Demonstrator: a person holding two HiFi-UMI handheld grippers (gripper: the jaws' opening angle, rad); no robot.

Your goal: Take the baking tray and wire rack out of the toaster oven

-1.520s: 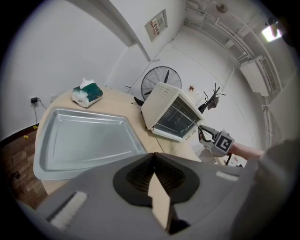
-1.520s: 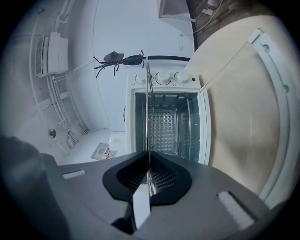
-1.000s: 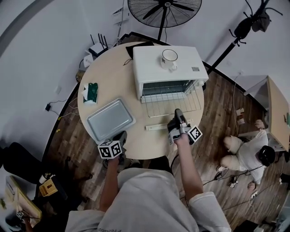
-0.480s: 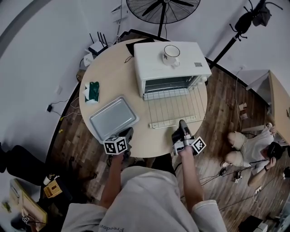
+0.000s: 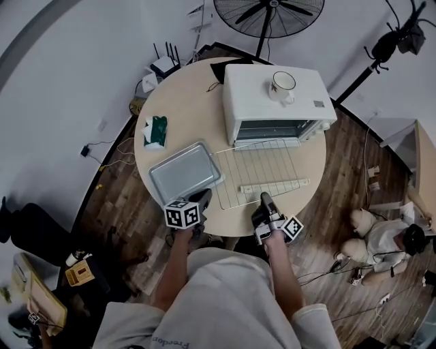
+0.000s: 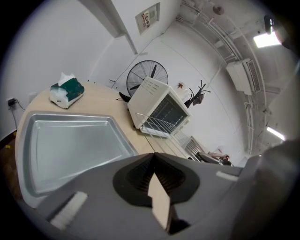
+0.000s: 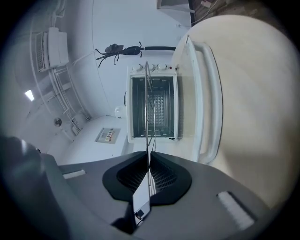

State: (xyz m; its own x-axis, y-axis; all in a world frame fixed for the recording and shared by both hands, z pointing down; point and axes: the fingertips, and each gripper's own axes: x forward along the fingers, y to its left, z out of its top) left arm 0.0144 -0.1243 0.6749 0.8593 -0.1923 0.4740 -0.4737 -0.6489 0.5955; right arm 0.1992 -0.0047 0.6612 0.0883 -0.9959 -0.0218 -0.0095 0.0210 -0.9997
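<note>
Room: white walls and a wood floor are seen, with a standing fan at the far side.
Desk: a round pale desk carries all the task's things.
Toaster oven: the toaster oven is set at the far right of the desk, with its door dropped open toward the near side. No tray is seen inside, and a mug is stood on top.
Wire rack: the wire rack is drawn out above the open door, its far edge just at the oven mouth. Whether it is wholly clear cannot be told.
Baking tray: the baking tray is laid flat on the desk, left of the rack. This half of the task is judged done.
Right gripper: the right gripper is placed at the rack's near edge, and its fingers are pinched narrow on the edge wire.
Left gripper: the left gripper is held by the tray's near corner. Its fingers are pressed together with nothing between them.
Remaining: the rack is judged nearly out; it has yet to be carried clear and set down.
</note>
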